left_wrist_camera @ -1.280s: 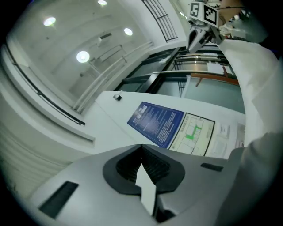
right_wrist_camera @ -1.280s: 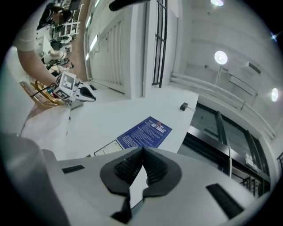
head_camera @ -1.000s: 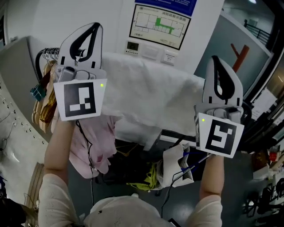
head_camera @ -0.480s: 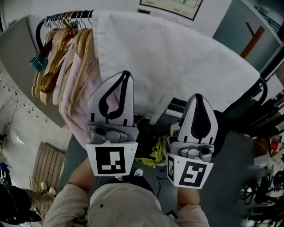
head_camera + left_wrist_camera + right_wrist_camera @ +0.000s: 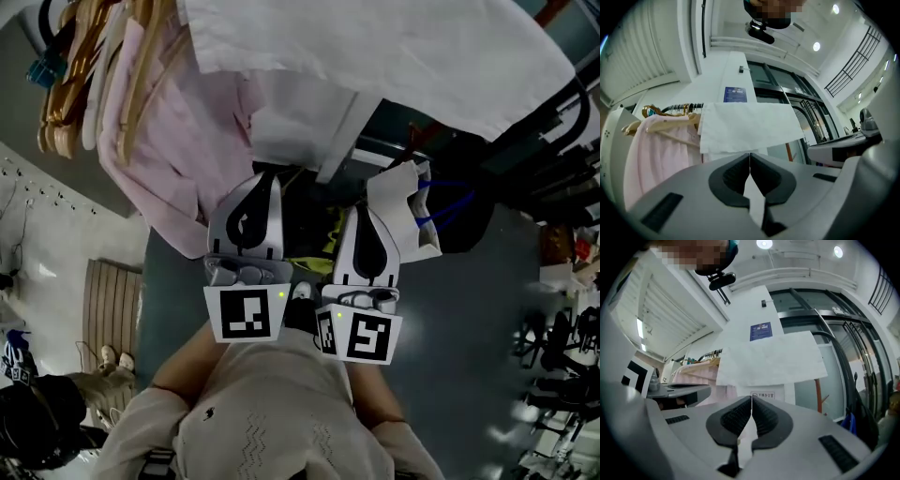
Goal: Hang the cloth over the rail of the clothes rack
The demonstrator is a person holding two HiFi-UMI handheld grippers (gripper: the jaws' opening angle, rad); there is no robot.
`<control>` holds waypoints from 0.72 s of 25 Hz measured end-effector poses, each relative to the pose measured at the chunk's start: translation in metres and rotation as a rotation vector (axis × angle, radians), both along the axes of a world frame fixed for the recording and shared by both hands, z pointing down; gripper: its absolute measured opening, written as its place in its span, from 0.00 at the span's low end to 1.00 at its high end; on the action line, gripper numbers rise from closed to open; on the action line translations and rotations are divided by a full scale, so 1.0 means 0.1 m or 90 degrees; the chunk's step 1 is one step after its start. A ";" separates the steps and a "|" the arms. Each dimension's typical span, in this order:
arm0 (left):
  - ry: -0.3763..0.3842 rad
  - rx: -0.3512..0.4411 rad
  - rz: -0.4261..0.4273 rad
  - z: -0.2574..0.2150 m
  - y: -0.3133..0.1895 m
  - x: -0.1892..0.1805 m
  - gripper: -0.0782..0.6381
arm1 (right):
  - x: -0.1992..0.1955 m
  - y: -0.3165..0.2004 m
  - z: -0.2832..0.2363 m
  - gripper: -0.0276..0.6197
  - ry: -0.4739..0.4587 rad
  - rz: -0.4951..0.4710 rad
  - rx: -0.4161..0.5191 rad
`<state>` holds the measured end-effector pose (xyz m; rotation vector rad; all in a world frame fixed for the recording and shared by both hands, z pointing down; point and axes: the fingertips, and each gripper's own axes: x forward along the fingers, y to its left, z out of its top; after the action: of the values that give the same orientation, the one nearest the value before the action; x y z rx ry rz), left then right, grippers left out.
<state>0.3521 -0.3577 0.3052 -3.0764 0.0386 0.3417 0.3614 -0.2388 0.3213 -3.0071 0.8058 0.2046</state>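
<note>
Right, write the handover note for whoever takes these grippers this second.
The left gripper is shut and empty, held low in front of the person's torso.
The right gripper is the same, close beside it.
The large white cloth is draped over the black rail of the clothes rack, next to pink garments on wooden hangers.
Done: the cloth is hung and neither gripper touches it.
Left: probably nothing; perhaps check that it hangs evenly.

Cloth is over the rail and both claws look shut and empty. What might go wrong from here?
1. The white cloth lies loose on the rail, one flap hanging lower than the other; it may slide off.
2. It hangs right beside the pink garment and may bunch or snag on the wooden hangers.
</note>
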 end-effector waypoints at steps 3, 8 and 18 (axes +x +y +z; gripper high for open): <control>-0.048 0.033 0.022 0.32 0.08 -0.07 0.13 | -0.09 0.01 0.31 0.07 -0.045 0.009 -0.010; -0.074 0.038 0.043 0.56 0.11 -0.11 0.13 | -0.15 -0.04 0.50 0.07 -0.069 0.014 -0.027; -0.110 0.078 0.071 0.81 0.12 -0.12 0.13 | -0.15 -0.23 0.69 0.07 -0.093 -0.007 -0.051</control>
<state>0.3401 -0.3461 0.3858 -2.9790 -0.1548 0.0777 0.3460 -0.2617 0.3899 -3.0456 0.8353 -0.0489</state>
